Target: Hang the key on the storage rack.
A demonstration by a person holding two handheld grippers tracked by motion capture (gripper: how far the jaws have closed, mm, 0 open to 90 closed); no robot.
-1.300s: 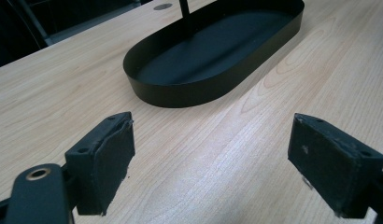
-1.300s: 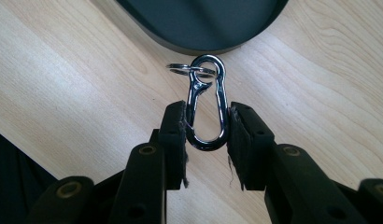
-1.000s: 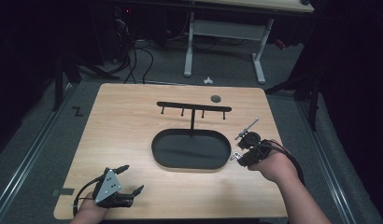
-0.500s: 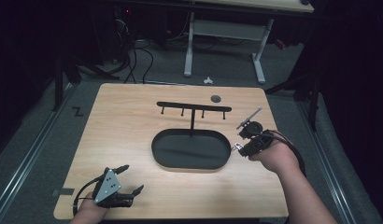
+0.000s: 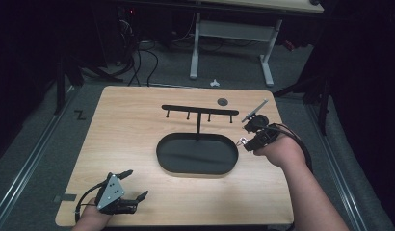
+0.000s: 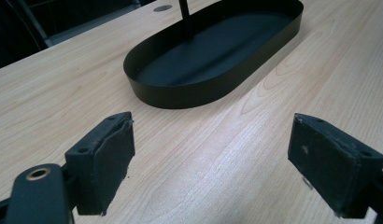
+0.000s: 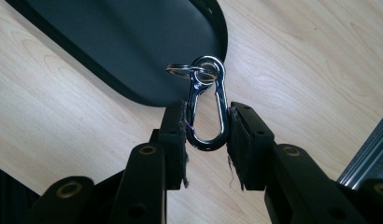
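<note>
The right gripper [image 7: 207, 128] pinched a shiny metal clip [image 7: 206, 109] between its two pads, the clip's ring end pointing out past the jaw tips, over the rim of the black oval tray [image 7: 133, 42]. In the high view this gripper [image 5: 249, 137] was just beside the tray's right end, near the right tip of the black hook rack [image 5: 199, 111]. The left gripper [image 6: 208, 163] had its jaws spread wide with nothing between them, low over the wooden table [image 6: 217, 154] at its near left corner.
</note>
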